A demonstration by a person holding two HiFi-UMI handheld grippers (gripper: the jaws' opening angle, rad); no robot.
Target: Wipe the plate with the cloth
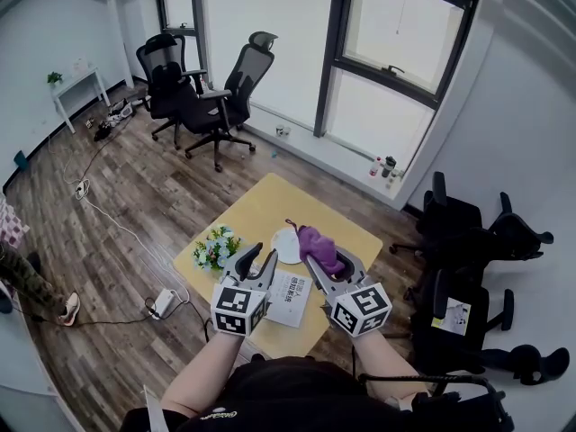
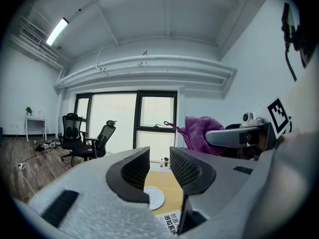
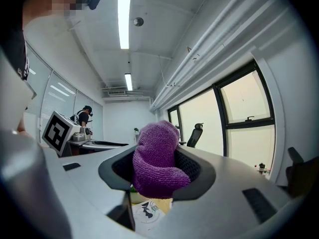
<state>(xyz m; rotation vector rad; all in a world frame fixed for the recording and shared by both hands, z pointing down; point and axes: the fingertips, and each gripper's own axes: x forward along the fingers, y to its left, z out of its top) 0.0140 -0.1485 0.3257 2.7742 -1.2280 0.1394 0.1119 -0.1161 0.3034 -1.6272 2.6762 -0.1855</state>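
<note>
A white plate (image 1: 285, 245) lies on the small yellow table (image 1: 261, 207), seen far below in the head view. The plate (image 2: 153, 197) also shows between the left jaws, well below them. My right gripper (image 1: 320, 255) is shut on a bunched purple cloth (image 1: 319, 247), held high above the table to the plate's right. The cloth (image 3: 157, 158) fills the space between the right jaws. My left gripper (image 1: 256, 261) is open with nothing in it, raised above the table's near side, left of the plate. The cloth (image 2: 202, 133) is in the left gripper view too.
A bunch of flowers (image 1: 216, 248) sits at the table's left corner and a printed sheet (image 1: 290, 297) near its front edge. Two black office chairs (image 1: 200, 97) stand by the window; more chairs (image 1: 468, 241) crowd the right. Cables and a power strip (image 1: 162, 302) lie on the wood floor.
</note>
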